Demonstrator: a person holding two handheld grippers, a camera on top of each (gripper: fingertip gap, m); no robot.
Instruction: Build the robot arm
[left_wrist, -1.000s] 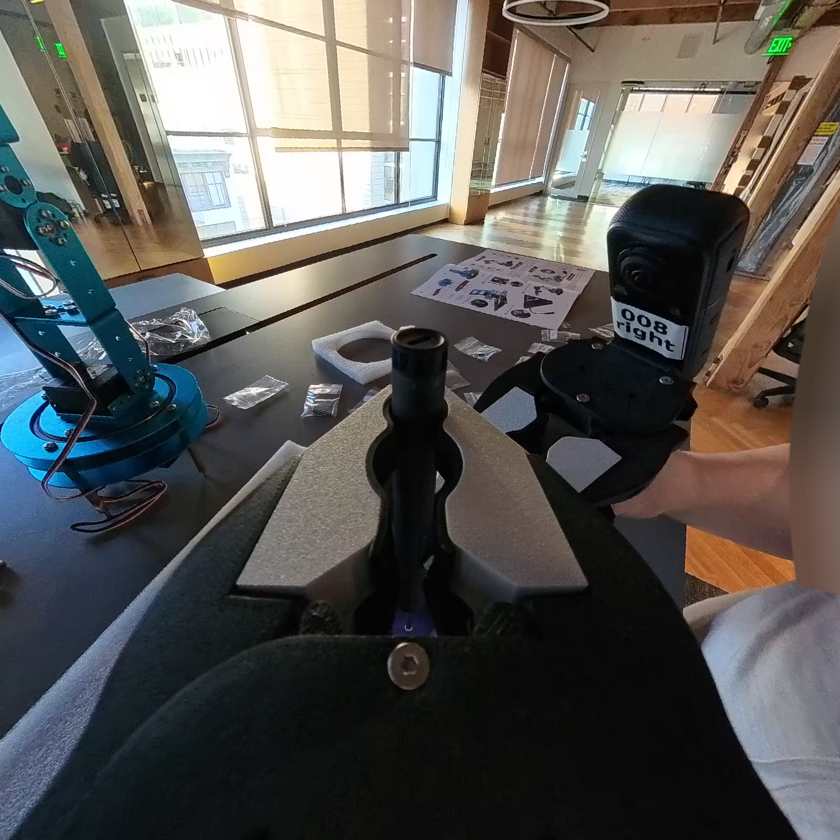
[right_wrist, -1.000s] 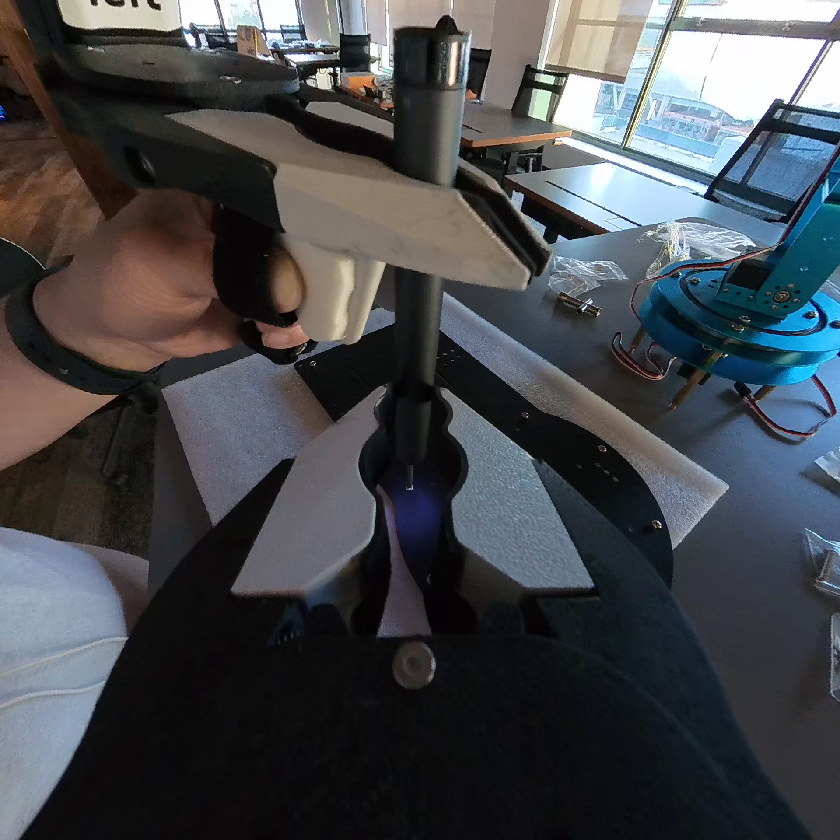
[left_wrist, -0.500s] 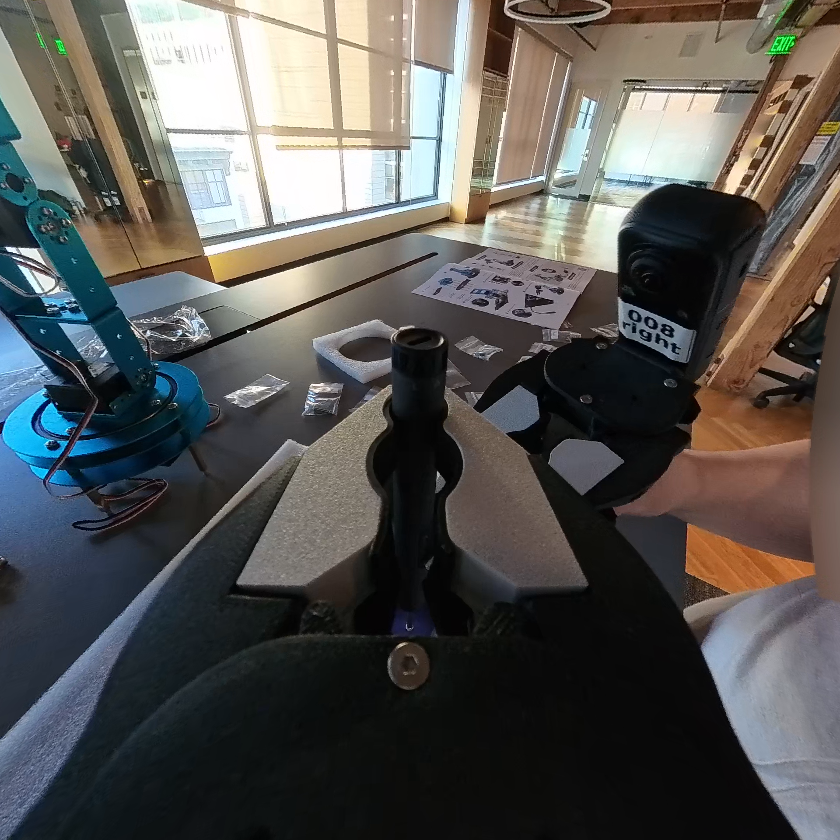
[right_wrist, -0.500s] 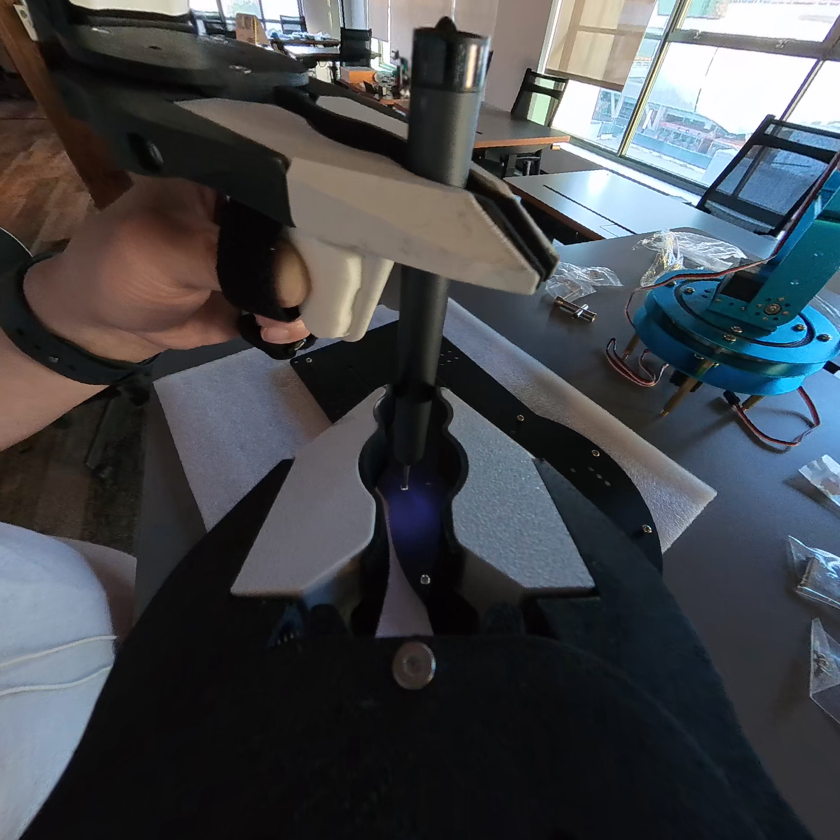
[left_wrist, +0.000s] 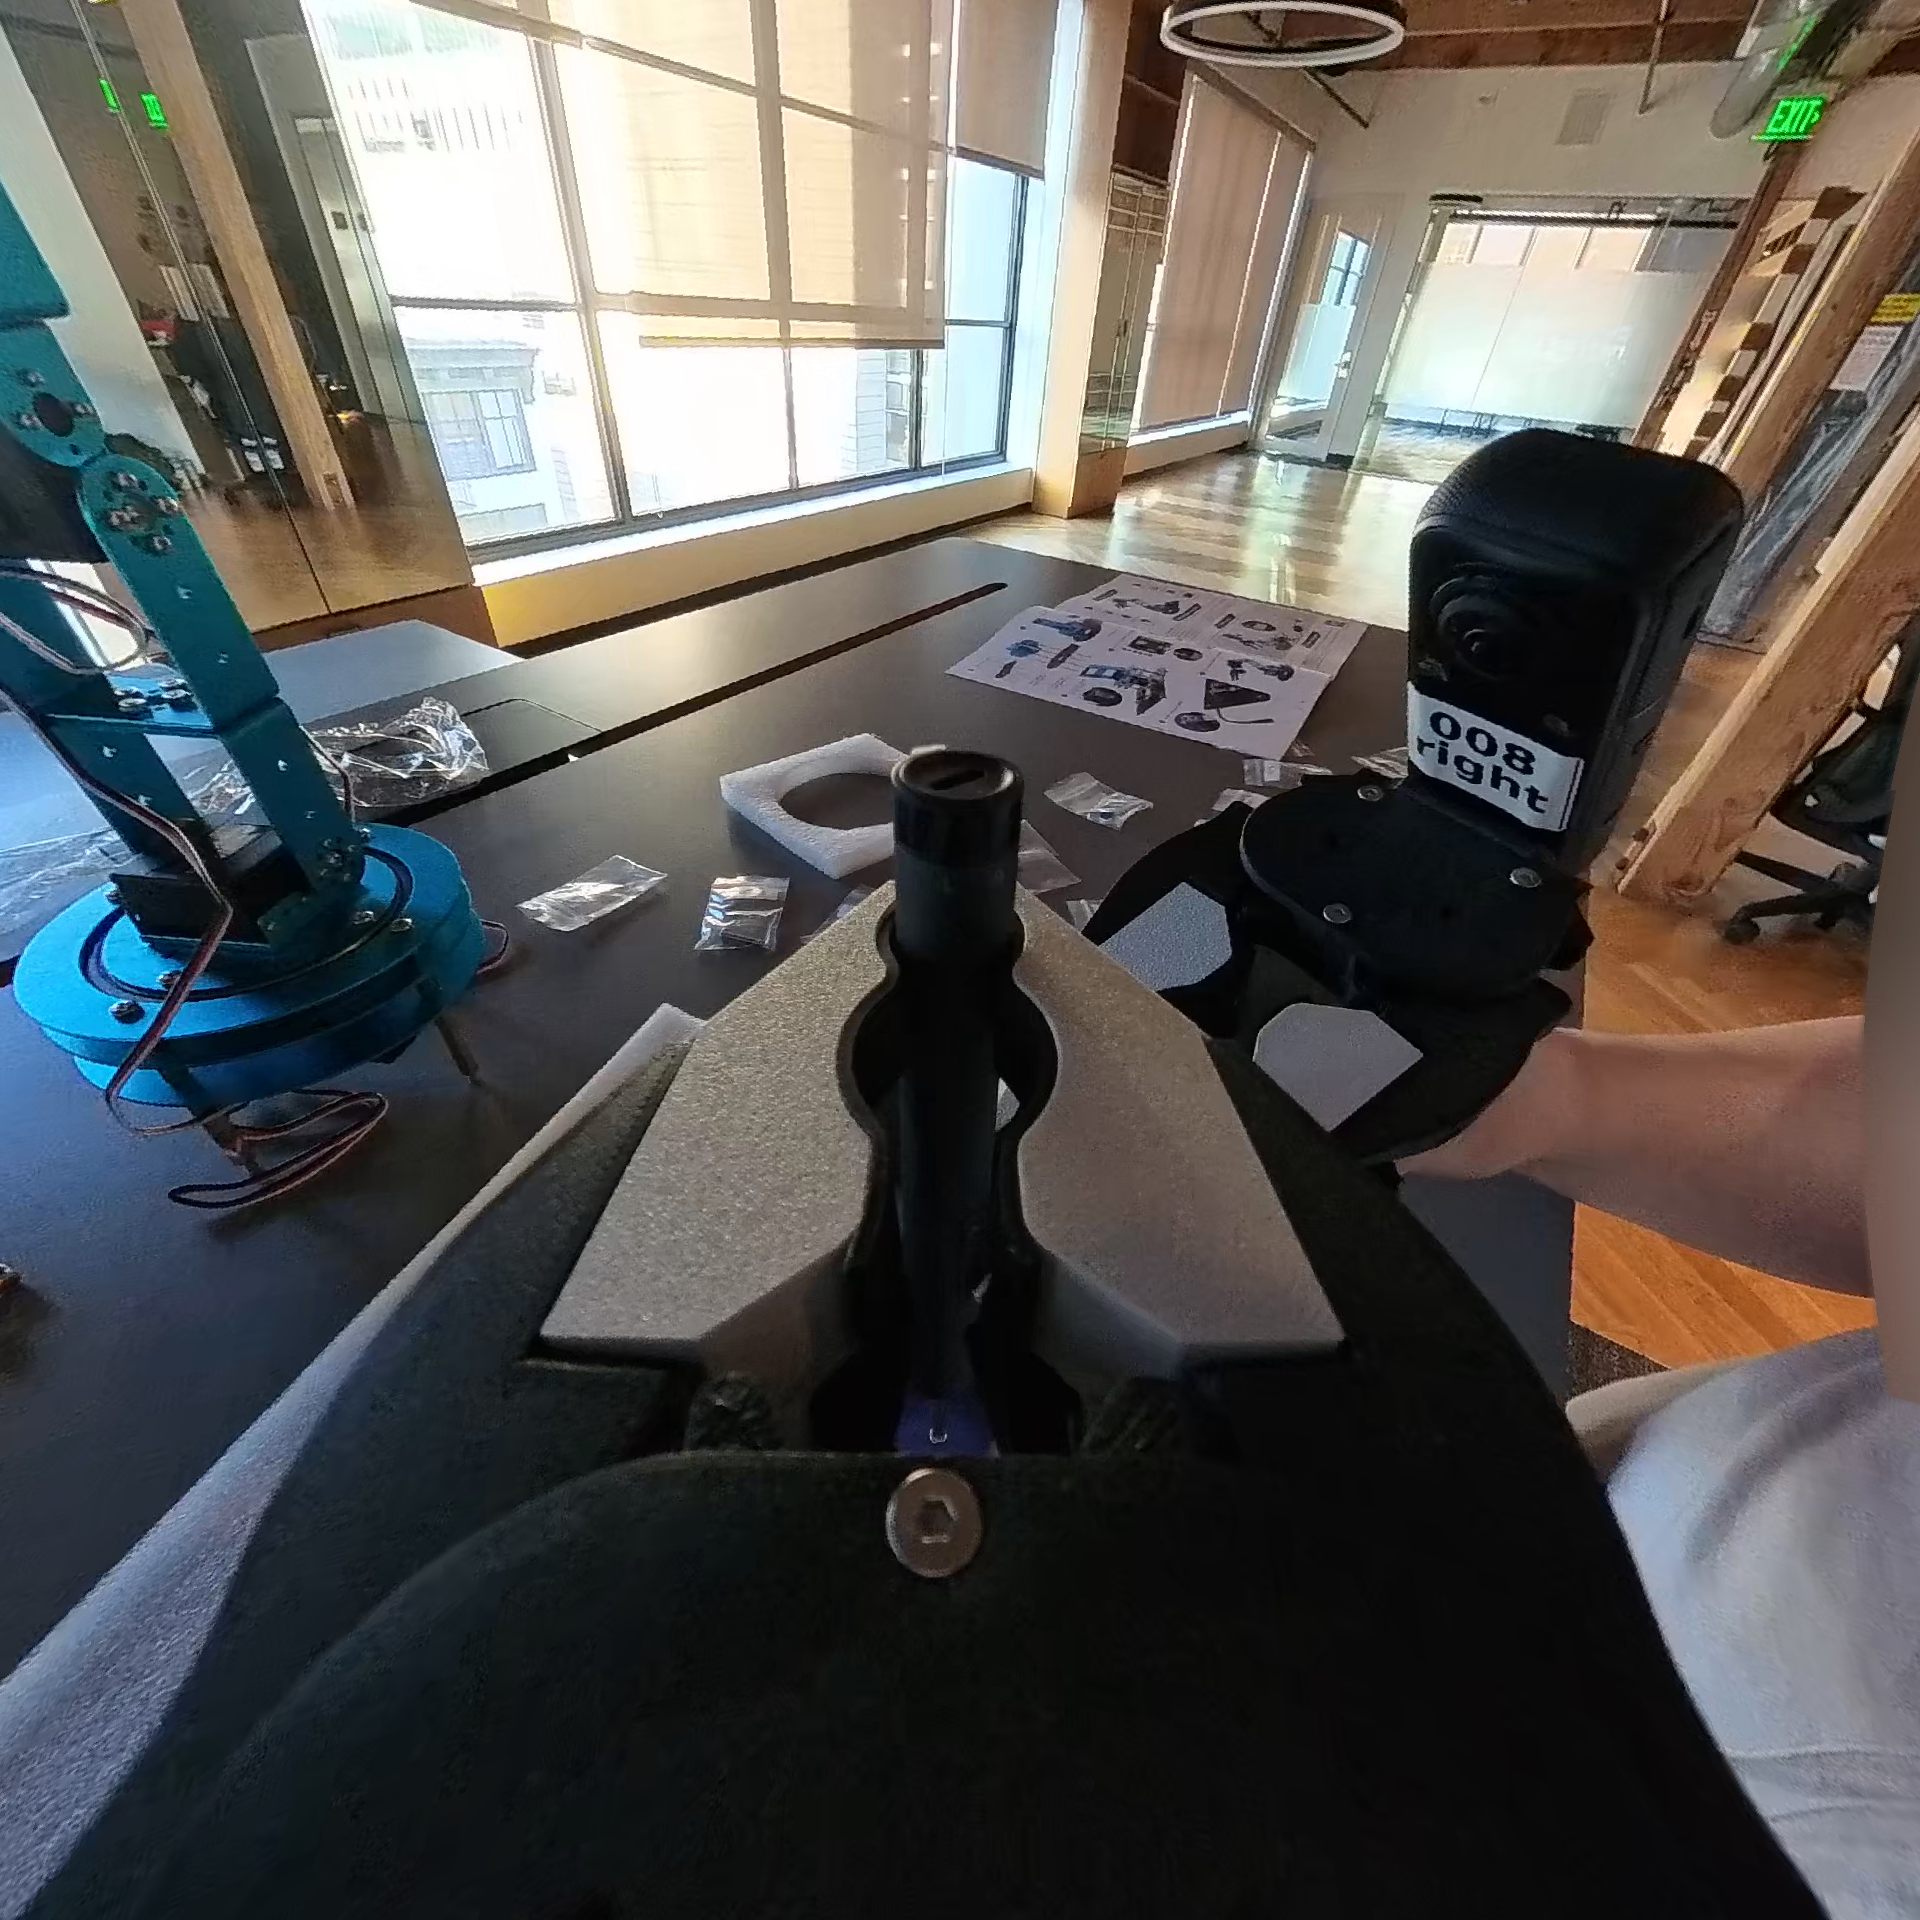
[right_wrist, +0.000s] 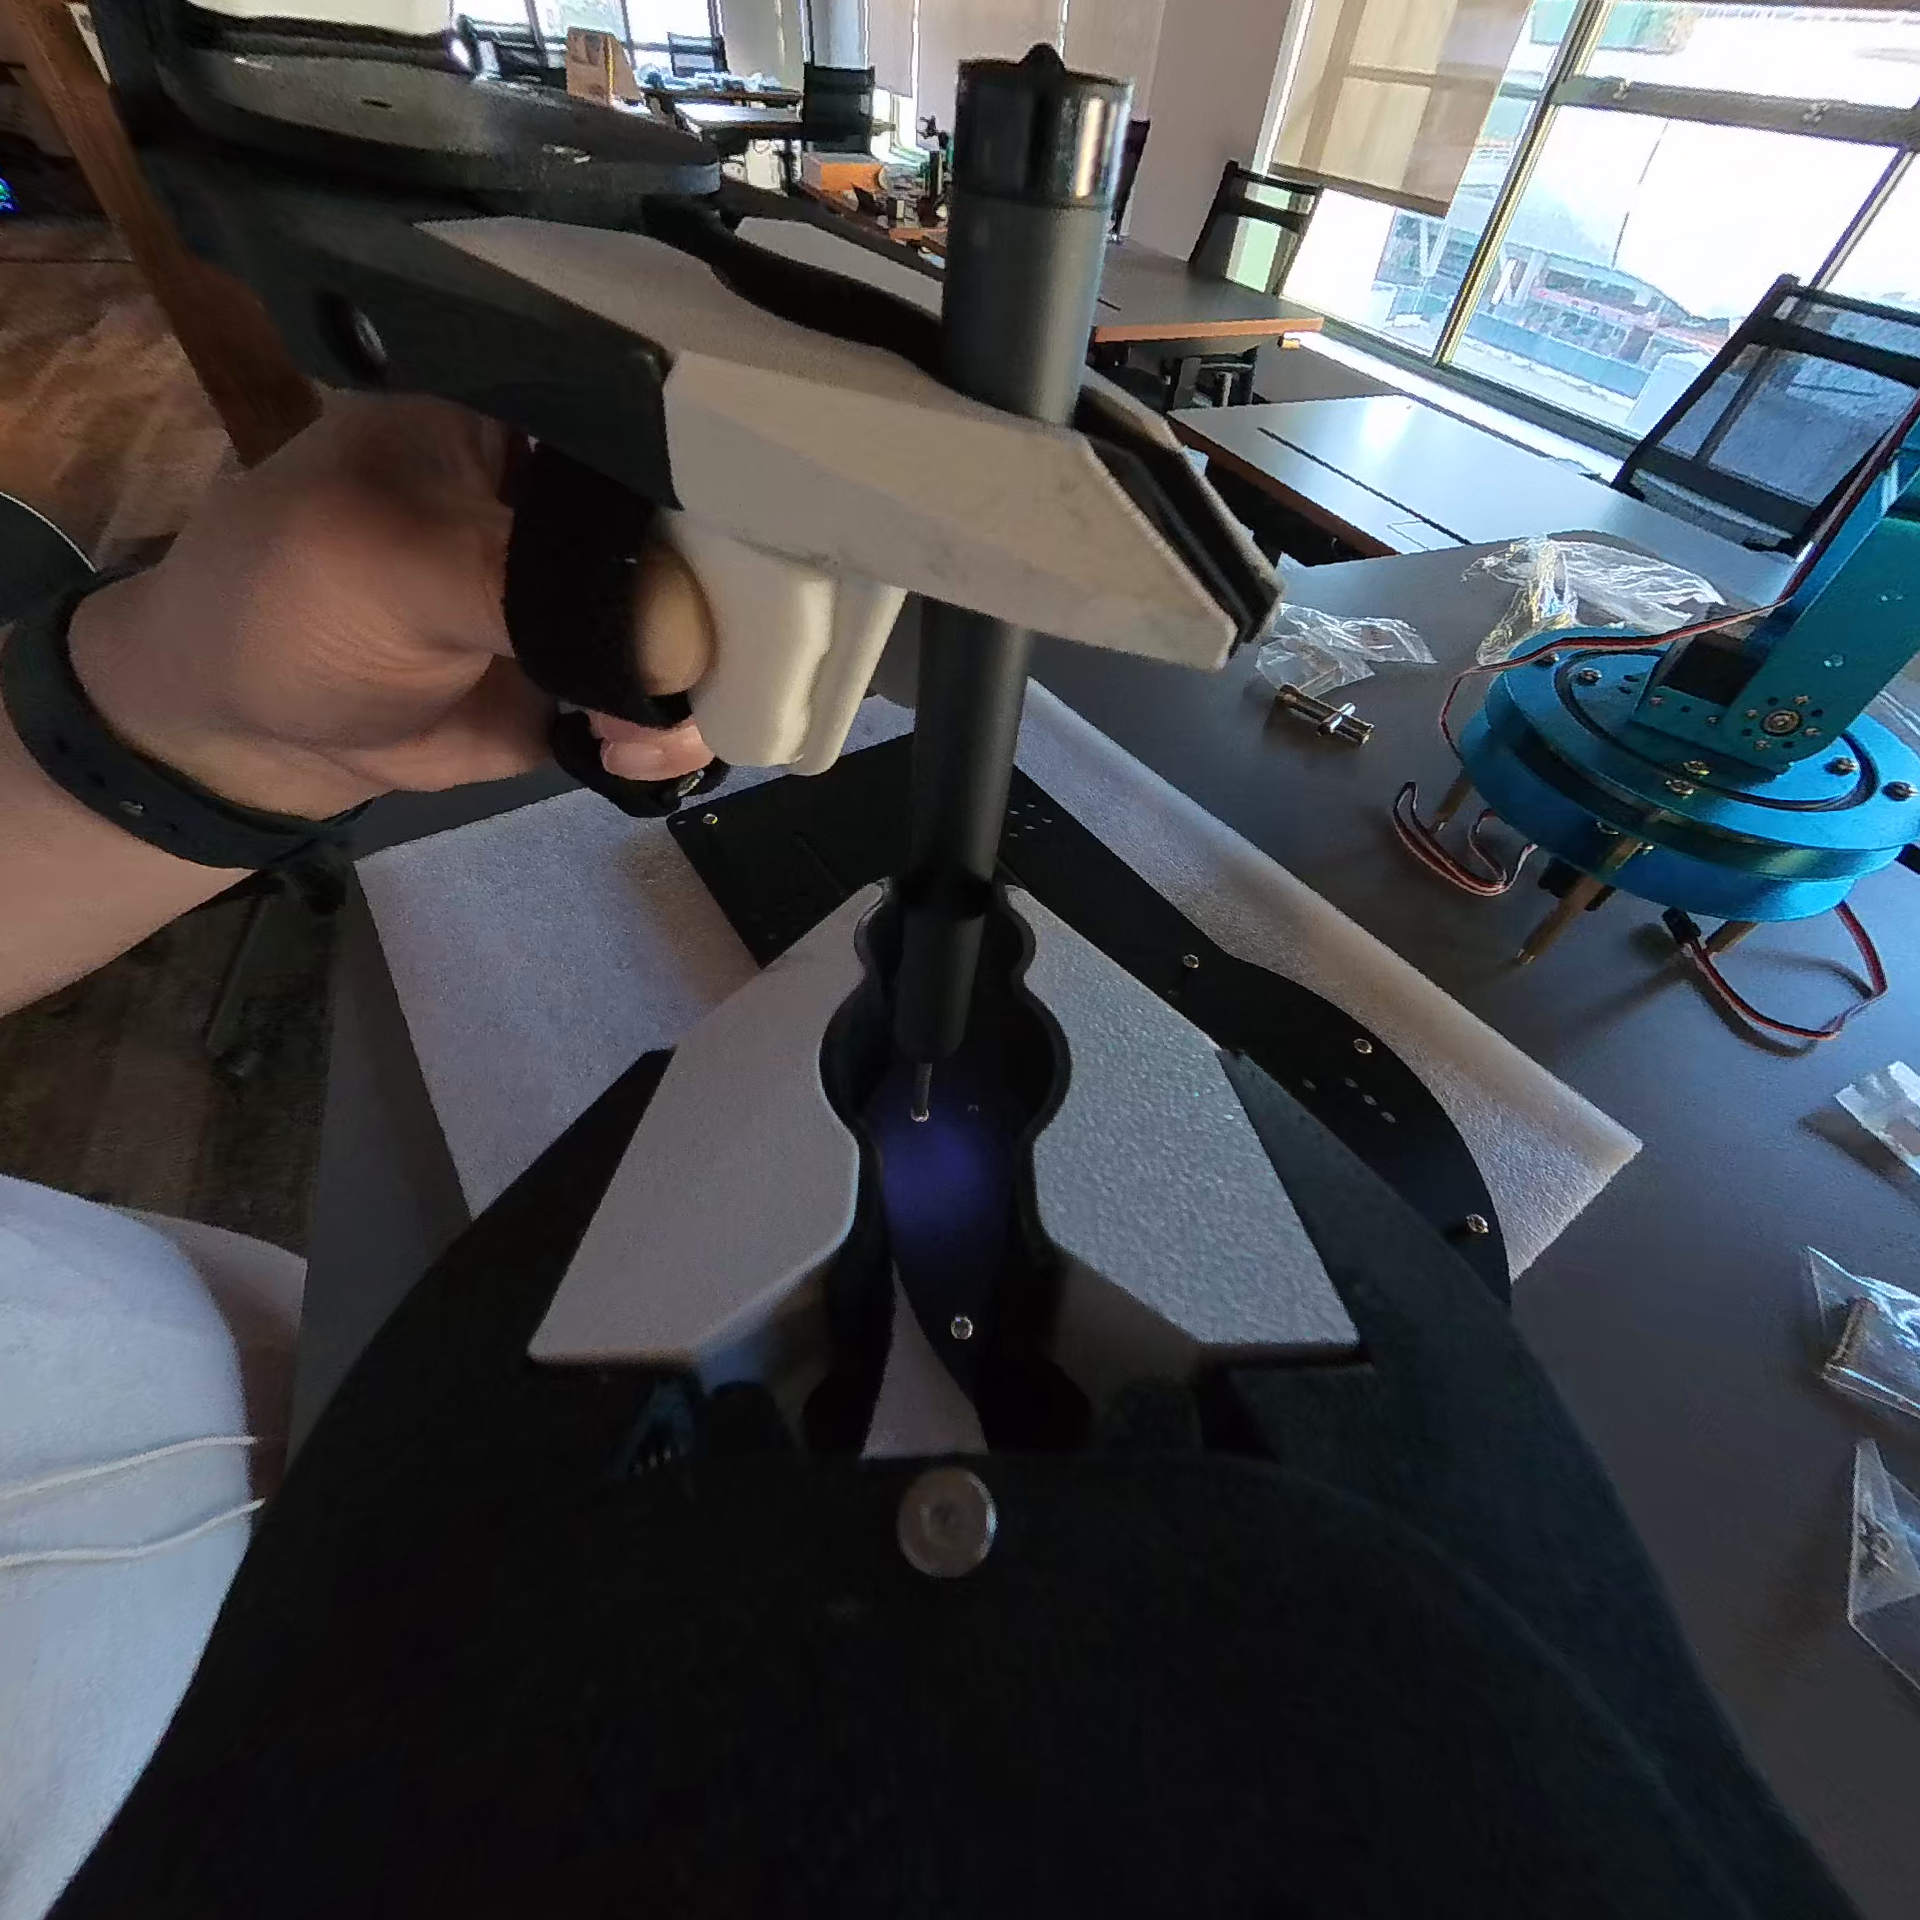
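My left gripper (left_wrist: 951, 925) is shut on a black electric screwdriver (left_wrist: 951, 935) and holds it upright. In the right wrist view the left gripper (right_wrist: 1242, 613) grips the screwdriver (right_wrist: 997, 520) mid-barrel. Its bit rests on a small screw (right_wrist: 920, 1114) in a black plate (right_wrist: 1195, 997), lit by a bluish glow. The plate lies on a white foam sheet (right_wrist: 540, 935). My right gripper (right_wrist: 940, 909) hovers low over the plate. Its jaws stand narrowly apart on either side of the screwdriver's nose and hold nothing. It also shows in the left wrist view (left_wrist: 1174, 997).
A blue robot arm on a round base (left_wrist: 239, 997) with red wires stands on the dark table, left of the foam sheet (left_wrist: 665, 1029). Small clear parts bags (left_wrist: 592, 894), a white foam frame (left_wrist: 790, 800) and a printed sheet (left_wrist: 1153, 665) lie beyond. More bags (right_wrist: 1870, 1340) lie near the plate. Tip to tip, the grippers are about 7 cm apart.
Almost nothing. The right gripper has drifted slightly to the right in the left wrist view. The screwdriver stays upright with its bit on the same spot of the plate.
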